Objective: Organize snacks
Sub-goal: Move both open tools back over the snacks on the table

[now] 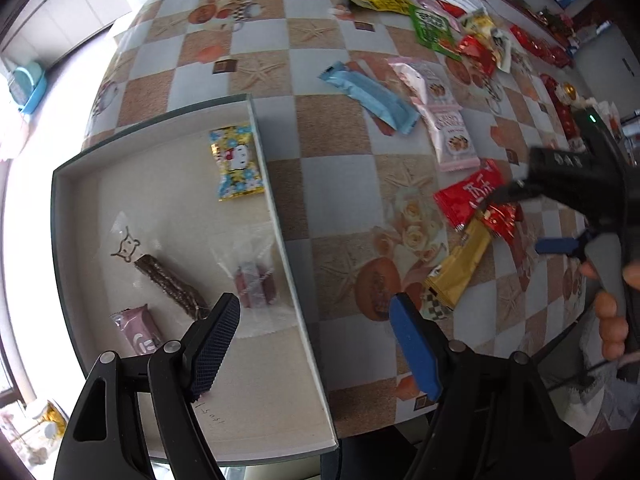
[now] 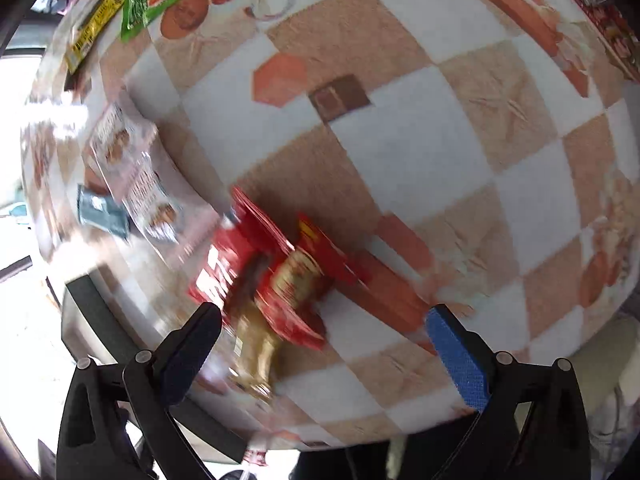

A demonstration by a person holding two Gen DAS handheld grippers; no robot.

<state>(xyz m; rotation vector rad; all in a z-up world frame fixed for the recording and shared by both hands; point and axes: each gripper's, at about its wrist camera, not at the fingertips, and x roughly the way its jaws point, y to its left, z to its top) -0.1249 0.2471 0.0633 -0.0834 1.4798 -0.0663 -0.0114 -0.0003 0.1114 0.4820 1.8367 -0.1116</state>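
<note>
The checkered surface point(image 1: 340, 128) is carrying a shallow tray point(image 1: 276, 208) at its near-left corner, four snacks lying inside. The left gripper point(image 1: 316, 344) is hovering, jaws spread. The right gripper point(image 2: 320, 352), jaws spread, is hanging over red packets point(image 2: 280, 272).

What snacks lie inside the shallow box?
The shallow box holds a Hello Kitty packet, a chocolate bar, a clear-wrapped pink sweet and a mauve packet, partly covered by the left gripper.
</note>
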